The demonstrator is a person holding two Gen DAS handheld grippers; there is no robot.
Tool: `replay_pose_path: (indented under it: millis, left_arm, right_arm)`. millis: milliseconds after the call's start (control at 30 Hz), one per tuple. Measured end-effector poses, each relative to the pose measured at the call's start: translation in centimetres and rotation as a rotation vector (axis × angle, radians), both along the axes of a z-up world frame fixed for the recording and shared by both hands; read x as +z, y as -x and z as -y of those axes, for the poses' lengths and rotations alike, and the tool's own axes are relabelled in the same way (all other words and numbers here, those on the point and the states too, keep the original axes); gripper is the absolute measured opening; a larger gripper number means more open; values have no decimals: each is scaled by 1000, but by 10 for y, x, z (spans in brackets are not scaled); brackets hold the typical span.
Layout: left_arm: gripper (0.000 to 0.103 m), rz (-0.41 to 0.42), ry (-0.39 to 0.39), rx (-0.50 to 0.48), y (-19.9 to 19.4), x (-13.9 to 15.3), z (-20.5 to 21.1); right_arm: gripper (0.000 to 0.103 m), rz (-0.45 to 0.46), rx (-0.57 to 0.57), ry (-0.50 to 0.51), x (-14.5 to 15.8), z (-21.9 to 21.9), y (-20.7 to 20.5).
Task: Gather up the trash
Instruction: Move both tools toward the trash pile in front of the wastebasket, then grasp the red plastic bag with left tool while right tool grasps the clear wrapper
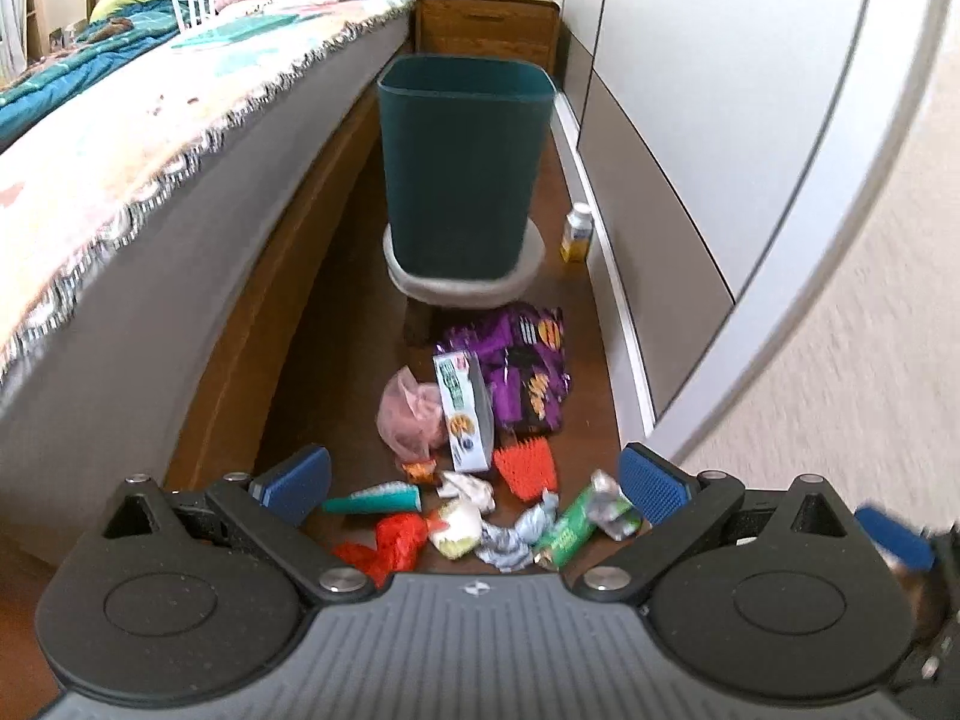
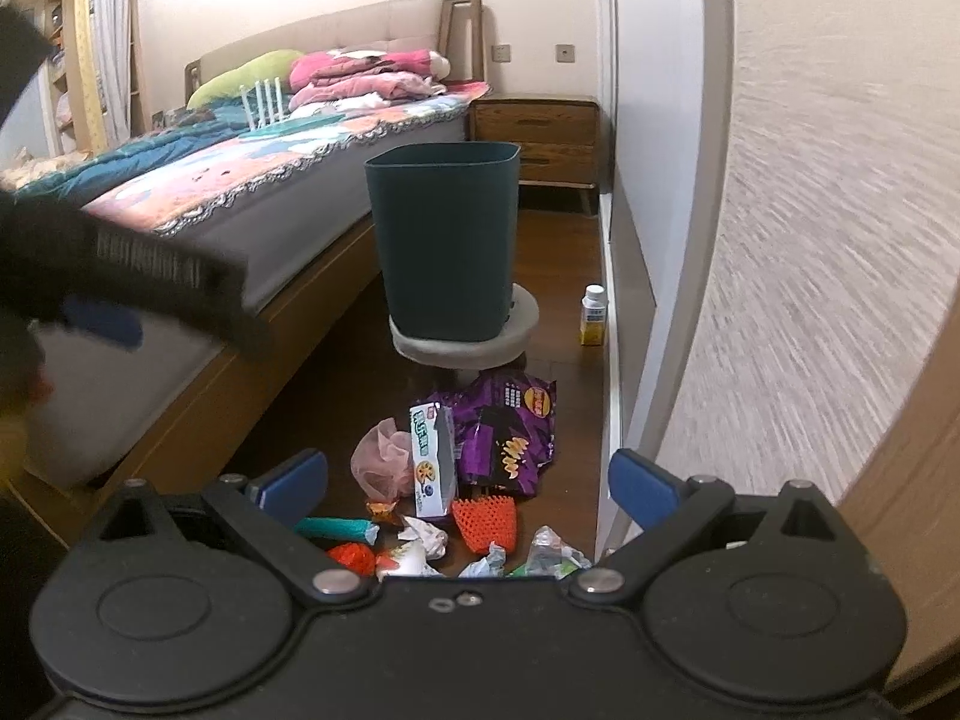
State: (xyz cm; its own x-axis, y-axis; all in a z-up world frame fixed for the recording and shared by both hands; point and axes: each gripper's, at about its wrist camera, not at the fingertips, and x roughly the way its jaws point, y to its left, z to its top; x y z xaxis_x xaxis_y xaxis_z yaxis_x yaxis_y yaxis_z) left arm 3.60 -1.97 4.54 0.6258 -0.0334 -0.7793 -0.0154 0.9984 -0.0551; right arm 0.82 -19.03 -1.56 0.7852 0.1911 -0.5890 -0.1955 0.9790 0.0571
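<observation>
A dark teal bin (image 1: 465, 162) (image 2: 445, 240) stands upright on a round grey stool (image 1: 465, 285) (image 2: 465, 342) between bed and wall. Trash lies on the wooden floor in front of it: a purple snack bag (image 1: 528, 372) (image 2: 510, 432), a white box (image 1: 465, 420) (image 2: 433, 459), a pink net (image 1: 408, 414) (image 2: 378, 459), an orange mesh piece (image 1: 528, 465) (image 2: 486, 521), a green wrapper (image 1: 570, 531), crumpled paper (image 1: 474, 489) and red plastic (image 1: 390, 543). My left gripper (image 1: 474, 483) hangs open above the pile, holding nothing. My right gripper (image 2: 468, 483) is open too, empty, over the same pile.
A bed (image 1: 180, 138) (image 2: 270, 180) runs along the left. A wardrobe and wall (image 1: 690, 120) (image 2: 660, 150) close the right side. A small yellow bottle (image 1: 577, 234) (image 2: 593, 315) stands by the baseboard. A wooden nightstand (image 1: 486, 24) (image 2: 534, 138) sits behind the bin.
</observation>
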Motion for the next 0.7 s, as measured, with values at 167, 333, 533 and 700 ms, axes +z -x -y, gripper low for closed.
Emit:
replay_pose_path:
  millis: [167, 333, 533, 700]
  left_arm:
    - [103, 21, -17, 60, -26, 31, -20]
    - [103, 41, -40, 88, -56, 35, -48]
    - [103, 0, -80, -31, -103, -27, -70]
    - [103, -102, -94, -81, -130, -112, -83]
  right_arm:
    - [101, 19, 50, 37, 3, -9, -11]
    - [101, 19, 56, 31, -8, -13, -43]
    - [101, -74, -6, 68, -56, -41, -93]
    - [99, -138, 1, 126, -99, -71, -128]
